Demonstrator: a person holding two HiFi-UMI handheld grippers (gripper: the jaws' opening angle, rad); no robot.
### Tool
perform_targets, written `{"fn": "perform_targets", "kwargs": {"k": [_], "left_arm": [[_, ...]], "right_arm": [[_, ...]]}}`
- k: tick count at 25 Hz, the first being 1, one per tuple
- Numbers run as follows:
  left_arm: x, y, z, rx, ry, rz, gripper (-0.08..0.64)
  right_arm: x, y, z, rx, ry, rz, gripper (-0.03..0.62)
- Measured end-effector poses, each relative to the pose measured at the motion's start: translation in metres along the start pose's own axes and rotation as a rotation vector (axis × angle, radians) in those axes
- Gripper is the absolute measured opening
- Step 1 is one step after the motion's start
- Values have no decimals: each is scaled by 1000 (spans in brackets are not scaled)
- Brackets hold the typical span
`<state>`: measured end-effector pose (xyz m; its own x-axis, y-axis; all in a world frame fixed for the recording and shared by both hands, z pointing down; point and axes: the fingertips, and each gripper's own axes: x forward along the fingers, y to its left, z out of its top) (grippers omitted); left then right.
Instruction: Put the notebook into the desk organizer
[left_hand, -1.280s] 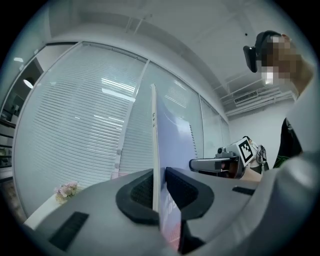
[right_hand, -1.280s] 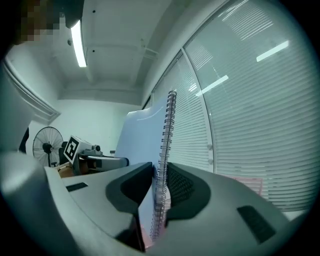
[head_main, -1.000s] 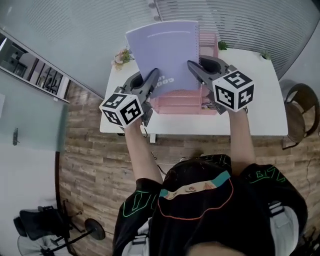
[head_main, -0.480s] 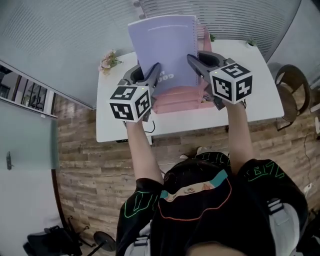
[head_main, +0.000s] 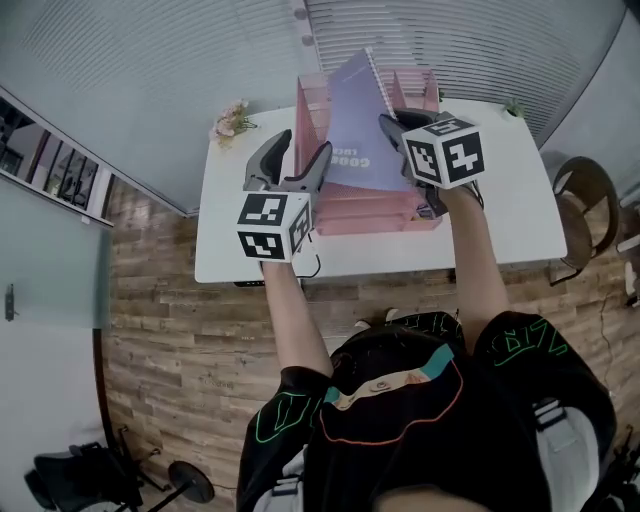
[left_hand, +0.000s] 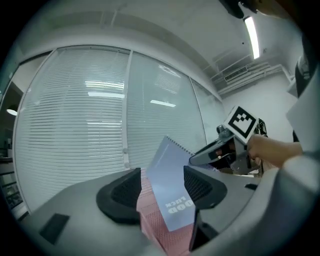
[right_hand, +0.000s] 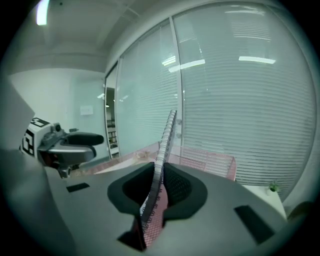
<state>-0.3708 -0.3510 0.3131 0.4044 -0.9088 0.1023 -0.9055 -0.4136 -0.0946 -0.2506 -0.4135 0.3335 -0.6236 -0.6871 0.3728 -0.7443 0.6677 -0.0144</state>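
Note:
A lavender spiral notebook (head_main: 358, 125) stands tilted over the pink mesh desk organizer (head_main: 372, 207) on the white table (head_main: 240, 255); whether its lower edge is inside a slot I cannot tell. My right gripper (head_main: 392, 126) is closing on its spiral edge, and in the right gripper view the pads (right_hand: 176, 186) press the notebook's binding (right_hand: 161, 160). My left gripper (head_main: 303, 148) is opening. Its jaws stand wide apart to the notebook's left, without touching it. In the left gripper view the notebook (left_hand: 172, 192) shows beyond the open pads (left_hand: 124, 194), above the organizer (left_hand: 155, 227).
A small flower bunch (head_main: 230, 122) sits at the table's back left and a little plant (head_main: 515, 108) at the back right. A chair (head_main: 590, 230) stands right of the table. Glass walls with blinds rise behind it. Wooden floor lies below.
My left gripper has let go of the notebook and opened wide. The notebook, now held by the right gripper alone, has turned more edge-on and come down toward the organizer.

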Motion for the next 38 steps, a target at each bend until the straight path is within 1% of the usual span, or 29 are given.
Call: {"fn": "perform_targets", "kwargs": {"k": [3, 6, 9, 10, 11, 12, 16, 19, 21, 24, 27, 30, 33, 38], "left_arm": [[-6, 2, -1, -4, -16, 9, 268], [-9, 6, -4, -17, -37, 17, 261], [-9, 3, -3, -20, -58, 10, 252], [-10, 1, -2, -19, -67, 5, 243], [-10, 0, -1, -19, -79, 3, 227], [-11, -1, 1, -21, -94, 2, 198], [-9, 1, 8, -42, -153, 5, 56], [-4, 4, 11, -38, -166, 18, 2], [0, 3, 16, -36, -176, 21, -6], [4, -3, 23, -37, -194, 16, -6], [10, -7, 27, -42, -209, 19, -6], [16, -13, 31, -53, -227, 26, -6], [21, -24, 30, -57, -236, 25, -6], [28, -50, 25, -71, -219, 14, -6]], "right_arm": [[17, -11, -9, -50, 86, -83, 60], [29, -8, -9, -111, 129, -102, 72], [38, -8, -13, -180, 173, -146, 78], [39, -9, -15, -200, 179, -160, 96], [39, -9, -14, -216, 176, -168, 159], [39, -8, -13, -223, 163, -170, 213], [40, -3, 1, -224, 77, -149, 216], [36, -1, 9, -215, 6, -143, 213], [28, -3, 16, -195, -50, -141, 183], [9, -11, 27, -166, -139, -173, 43], [-10, -20, 36, -135, -217, -187, 3], [-28, -25, 38, -116, -285, -176, 3], [-45, -28, 30, -100, -336, -170, 2], [-78, -46, 11, -38, -389, -207, 2]]}}
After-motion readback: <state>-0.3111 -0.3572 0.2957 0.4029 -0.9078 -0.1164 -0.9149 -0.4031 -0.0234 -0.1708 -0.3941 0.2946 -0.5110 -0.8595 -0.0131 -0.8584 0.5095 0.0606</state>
